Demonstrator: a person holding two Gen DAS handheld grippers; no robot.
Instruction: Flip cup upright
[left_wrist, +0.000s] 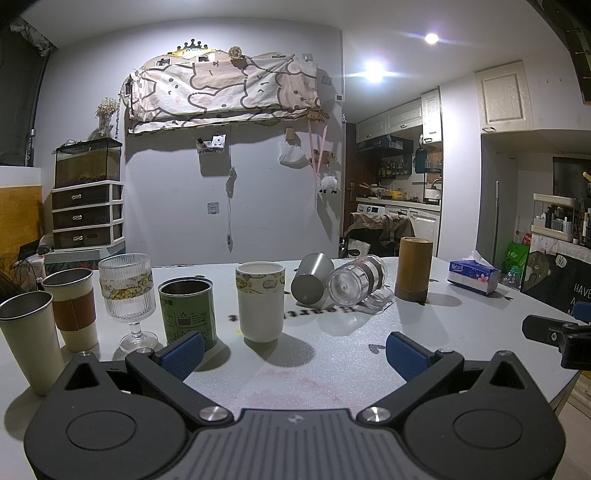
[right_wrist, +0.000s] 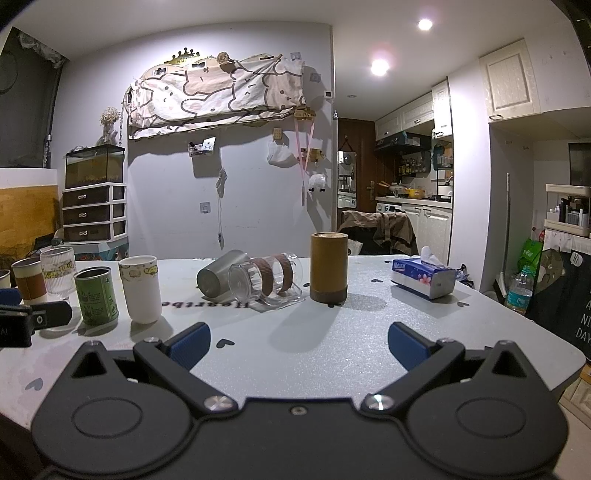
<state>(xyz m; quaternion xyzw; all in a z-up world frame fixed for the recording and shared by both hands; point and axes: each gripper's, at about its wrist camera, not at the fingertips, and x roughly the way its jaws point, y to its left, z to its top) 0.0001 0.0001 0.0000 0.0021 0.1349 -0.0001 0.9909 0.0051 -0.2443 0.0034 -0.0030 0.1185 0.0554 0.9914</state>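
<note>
A steel cup (left_wrist: 310, 280) lies on its side on the white table (left_wrist: 332, 354), base toward me. A clear glass mug with brown bands (left_wrist: 356, 282) lies on its side right beside it. Both show in the right wrist view too: the steel cup (right_wrist: 216, 275) and the glass mug (right_wrist: 264, 277). My left gripper (left_wrist: 293, 352) is open and empty, low over the table's near edge, well short of them. My right gripper (right_wrist: 299, 341) is open and empty, also near the front edge.
Upright in a row at left: cream steel cup (left_wrist: 31, 339), brown-sleeved cup (left_wrist: 74, 308), ribbed goblet (left_wrist: 127, 295), green tin (left_wrist: 188, 312), white cup (left_wrist: 260, 299). A bamboo cylinder (left_wrist: 413, 267) stands right of the fallen cups. A tissue pack (left_wrist: 472, 277) lies at far right.
</note>
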